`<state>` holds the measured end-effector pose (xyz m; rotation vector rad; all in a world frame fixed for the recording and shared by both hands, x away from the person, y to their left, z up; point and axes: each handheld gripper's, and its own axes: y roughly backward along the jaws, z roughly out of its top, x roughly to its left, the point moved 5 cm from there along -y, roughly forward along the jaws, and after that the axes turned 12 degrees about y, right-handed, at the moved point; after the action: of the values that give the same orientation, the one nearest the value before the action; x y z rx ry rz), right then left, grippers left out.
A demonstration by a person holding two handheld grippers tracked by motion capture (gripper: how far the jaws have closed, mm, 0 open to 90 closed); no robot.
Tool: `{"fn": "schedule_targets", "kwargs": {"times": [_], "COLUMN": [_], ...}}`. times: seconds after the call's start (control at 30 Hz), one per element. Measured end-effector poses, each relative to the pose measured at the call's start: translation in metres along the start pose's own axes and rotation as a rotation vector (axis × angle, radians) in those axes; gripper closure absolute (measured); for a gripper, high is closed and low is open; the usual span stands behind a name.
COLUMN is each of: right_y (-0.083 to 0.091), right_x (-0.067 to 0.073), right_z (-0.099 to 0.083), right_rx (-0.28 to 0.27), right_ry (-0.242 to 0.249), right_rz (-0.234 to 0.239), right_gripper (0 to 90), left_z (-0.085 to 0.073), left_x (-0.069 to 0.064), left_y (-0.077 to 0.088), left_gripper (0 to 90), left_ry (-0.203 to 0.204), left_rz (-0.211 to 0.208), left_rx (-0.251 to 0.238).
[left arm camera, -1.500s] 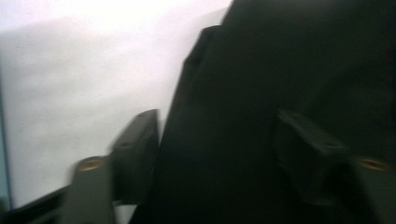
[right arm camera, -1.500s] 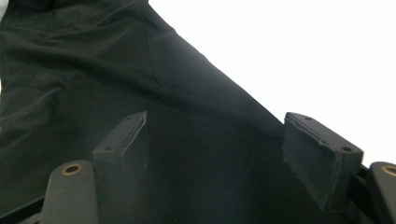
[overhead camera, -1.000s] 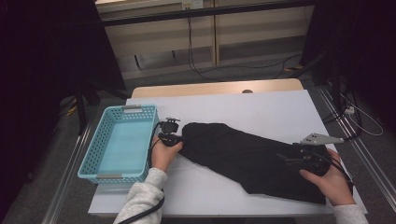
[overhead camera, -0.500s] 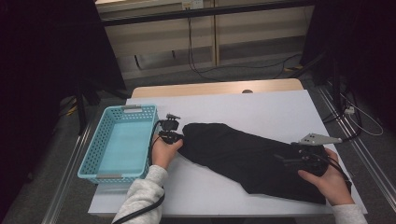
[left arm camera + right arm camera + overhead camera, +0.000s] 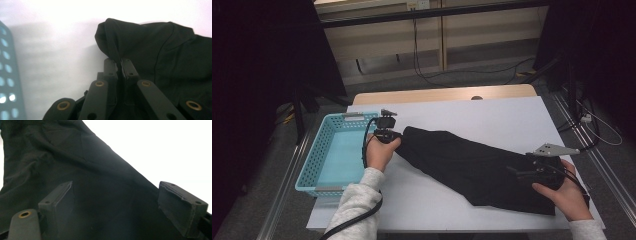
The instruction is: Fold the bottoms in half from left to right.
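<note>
A black garment (image 5: 472,165) lies stretched across the white table (image 5: 492,115) from centre left to near right. My left gripper (image 5: 397,137) sits at its left end, and the left gripper view shows the jaws shut on a pinched fold of the black garment (image 5: 150,47), with my left gripper (image 5: 119,62) lifting that edge a little. My right gripper (image 5: 518,172) rests over the garment's right end. Its jaws have just been opening and now stand wide apart in the right gripper view, my right gripper (image 5: 116,202) with the black garment (image 5: 75,157) lying between and under the pads, unpressed.
A light blue plastic basket (image 5: 314,187) stands on the table's left side, just left of my left hand. The wooden far table edge (image 5: 437,94) lies beyond the white surface. Cables run over the floor behind.
My left hand has risen slightly, taking the garment's left edge up with it. The right hand has stayed where it was.
</note>
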<state>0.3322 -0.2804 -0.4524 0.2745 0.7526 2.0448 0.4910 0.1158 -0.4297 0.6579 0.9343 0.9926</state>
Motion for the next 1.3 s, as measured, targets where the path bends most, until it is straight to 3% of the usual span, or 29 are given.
{"fn": "schedule_targets", "kwargs": {"times": [0.37,0.5,0.57,0.6,0.7,0.87,0.97,1.1,1.23,1.3], "right_y": [-0.001,-0.001,0.001,0.002,0.003,-0.007,-0.008,-0.005,-0.001,-0.001], "right_x": [-0.001,-0.005,-0.009,-0.01,-0.01,-0.007,-0.009,-0.008,-0.009,-0.009], "right_z": [-0.004,-0.01,-0.015,-0.017,-0.021,-0.034,-0.039,-0.042,-0.043,-0.043], "right_rx": [0.013,0.039,0.064,0.067,0.07,0.151,0.128,0.129,0.145,0.144], "right_ry": [-0.007,0.001,-0.028,-0.024,-0.003,0.056,0.042,0.016,0.032,0.043], "right_rz": [-0.018,-0.027,-0.034,-0.033,-0.021,-0.047,-0.069,-0.052,-0.05,-0.052], "right_gripper": [15.6,27.4,45.9,50.7,57.1,58.4,59.8,76.5,76.6,72.0], "left_z": [0.003,0.004,0.005,0.006,0.006,0.007,0.008,0.011,0.01,0.01], "left_x": [0.009,0.012,0.013,0.013,0.013,0.013,0.013,0.016,0.019,0.019], "left_y": [0.006,0.009,0.011,0.012,0.012,0.012,0.014,0.017,0.016,0.015], "left_gripper": [84.3,84.3,84.3,84.3,84.3,84.3,84.3,84.3,84.3,84.3], "left_ry": [0.012,0.011,0.011,0.01,0.006,0.006,0.004,0.011,0.012,0.011], "left_rz": [0.009,0.014,0.019,0.019,0.017,0.015,0.012,0.011,0.011,0.01], "left_rx": [-0.012,-0.011,-0.016,-0.015,-0.017,-0.017,-0.02,-0.019,-0.018,-0.014]}}
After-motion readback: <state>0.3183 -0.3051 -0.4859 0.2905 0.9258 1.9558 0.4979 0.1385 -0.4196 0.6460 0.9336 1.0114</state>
